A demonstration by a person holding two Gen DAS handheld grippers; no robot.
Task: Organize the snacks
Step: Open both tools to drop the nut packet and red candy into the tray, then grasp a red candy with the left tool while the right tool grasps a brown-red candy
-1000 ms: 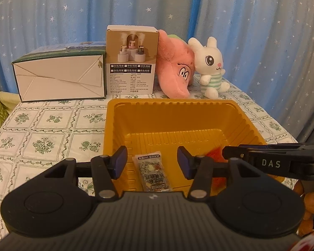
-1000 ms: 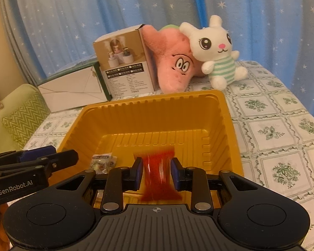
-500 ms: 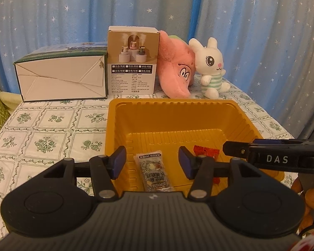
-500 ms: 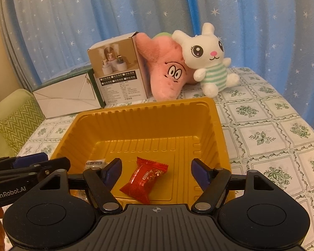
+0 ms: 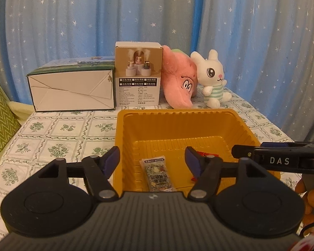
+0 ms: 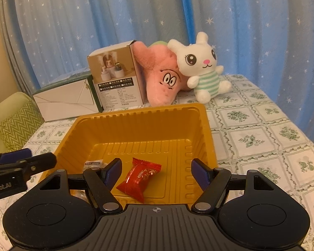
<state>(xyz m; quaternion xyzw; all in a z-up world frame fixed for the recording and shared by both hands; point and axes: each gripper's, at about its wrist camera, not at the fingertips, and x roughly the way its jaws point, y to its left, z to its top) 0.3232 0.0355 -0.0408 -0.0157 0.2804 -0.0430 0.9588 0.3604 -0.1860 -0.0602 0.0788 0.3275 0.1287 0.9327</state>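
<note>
A yellow plastic tray [image 5: 198, 113] [image 6: 140, 113] sits on the flowered tablecloth. On its floor lie a clear packet with a dark printed snack [image 5: 159, 175] [image 6: 94, 163] and a red wrapped candy [image 6: 139, 178], of which only a red corner [image 5: 202, 153] shows in the left wrist view. My left gripper [image 5: 151, 160] hangs over the tray's near left part, its jaws opening, pads clear of the packet below. My right gripper [image 6: 157, 171] stands open above the red candy, touching nothing. Each gripper's fingers [image 5: 261, 152] [image 6: 23, 163] also show side-on in the other view.
Behind the tray stand a white and green carton [image 5: 73, 90], a brown product box [image 5: 139, 77], a pink plush [image 5: 178, 83] and a white rabbit plush [image 5: 214, 81]. Blue starred curtains hang behind. A green zigzag cushion [image 6: 16, 125] lies at the left; part of a hand [image 5: 307, 194] is at the right edge.
The right gripper opened and let go of the red candy, which now lies in the tray. The left gripper's jaws widened and it drew back and up a little.
</note>
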